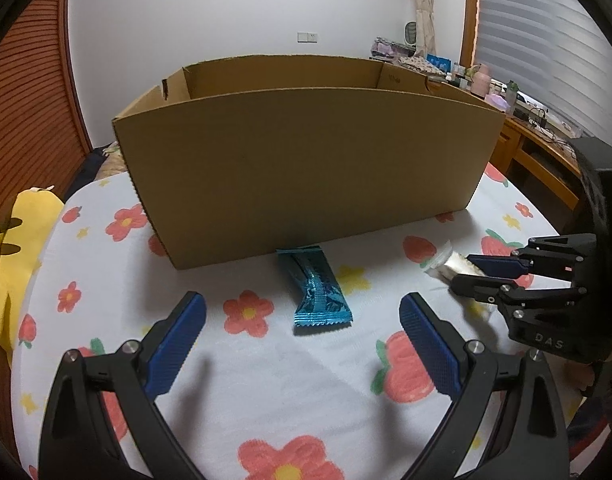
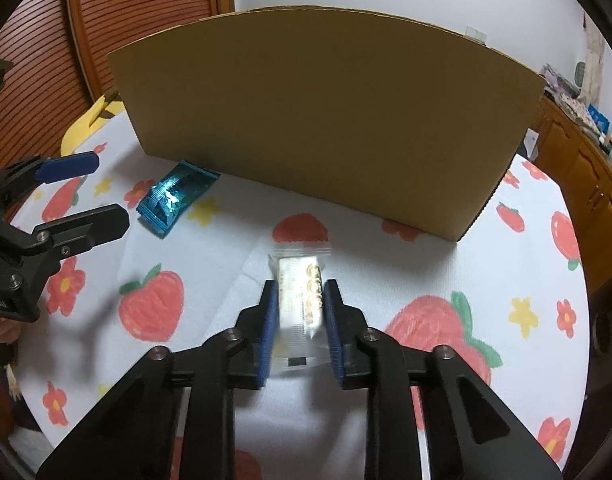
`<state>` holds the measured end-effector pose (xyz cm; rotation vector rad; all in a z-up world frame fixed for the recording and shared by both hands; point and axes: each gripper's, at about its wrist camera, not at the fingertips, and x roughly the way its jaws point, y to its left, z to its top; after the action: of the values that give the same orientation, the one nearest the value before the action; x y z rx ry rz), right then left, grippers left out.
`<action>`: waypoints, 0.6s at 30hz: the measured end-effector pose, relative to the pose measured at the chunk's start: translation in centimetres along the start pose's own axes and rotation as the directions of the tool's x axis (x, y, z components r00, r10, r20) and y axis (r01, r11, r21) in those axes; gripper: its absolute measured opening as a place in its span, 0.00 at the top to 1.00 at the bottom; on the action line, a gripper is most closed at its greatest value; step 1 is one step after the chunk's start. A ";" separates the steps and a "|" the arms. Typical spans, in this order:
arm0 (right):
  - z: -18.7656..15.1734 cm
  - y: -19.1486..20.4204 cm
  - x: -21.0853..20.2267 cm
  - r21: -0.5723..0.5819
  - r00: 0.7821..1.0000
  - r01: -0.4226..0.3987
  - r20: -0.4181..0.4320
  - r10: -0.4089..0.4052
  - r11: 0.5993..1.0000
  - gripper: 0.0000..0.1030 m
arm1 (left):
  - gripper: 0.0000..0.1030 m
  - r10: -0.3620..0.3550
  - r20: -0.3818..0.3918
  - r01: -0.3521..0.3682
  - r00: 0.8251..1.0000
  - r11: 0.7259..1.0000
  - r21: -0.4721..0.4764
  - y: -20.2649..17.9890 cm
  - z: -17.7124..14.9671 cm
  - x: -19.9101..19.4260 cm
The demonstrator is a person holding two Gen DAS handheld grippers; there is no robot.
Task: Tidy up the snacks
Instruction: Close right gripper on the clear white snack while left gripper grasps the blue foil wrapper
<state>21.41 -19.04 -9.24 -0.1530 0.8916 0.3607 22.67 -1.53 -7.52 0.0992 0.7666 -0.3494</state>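
We count two snack packets on the table, one cardboard box and two grippers.

One cardboard box [image 1: 306, 168], open at the top, stands on the flower-and-strawberry tablecloth [image 1: 266, 392]. Its long plain wall faces us; what lies inside we cannot see from either view.

Snack one: a blue foil packet [image 1: 320, 294] lies flat on the cloth, its far end touching or just beside the foot of the box wall. In the right wrist view the same packet [image 2: 174, 198] sits left of centre, near the box.

Snack two: a clear-and-gold packet [image 2: 300, 300], its far end resting on the cloth in front of the box, a little apart from the wall. The right gripper [image 2: 300, 308] pinches it: both blue pads [image 2: 270, 320] press against the packet's long sides, jaws drawn in tight on it. From the left wrist view we see that gripper [image 1: 472, 270] at the right edge, with the packet's pale end [image 1: 446, 262] poking out beyond the fingertips.

The left gripper [image 1: 302, 316] is spread wide, nothing between its jaws. Its two blue pads [image 1: 178, 340] stand either side of the blue packet's near end, above the cloth and not touching the packet.

One yellow object [image 1: 10, 264] lies beyond the table's left edge.
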 end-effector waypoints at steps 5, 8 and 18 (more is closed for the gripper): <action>-0.5 -0.3 -0.4 0.023 1.000 -0.017 0.024 0.016 1.000 0.81 | 0.06 -0.017 -0.025 0.017 1.000 1.000 -0.005 -0.1 0.4 0.9; -1.0 -0.3 -0.9 0.035 0.999 -0.021 0.048 0.019 0.999 0.81 | 0.08 -0.022 -0.036 0.022 0.999 1.000 -0.011 -0.1 0.6 1.4; -2.0 -0.5 -1.7 0.054 0.997 -0.007 0.083 0.003 0.999 0.81 | 0.41 -0.004 -0.072 0.003 0.997 1.000 -0.012 -0.5 1.0 2.7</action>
<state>19.18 -20.46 -9.19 -0.0854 0.8189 0.3450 24.94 -2.91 -8.66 0.1001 0.8403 -0.3462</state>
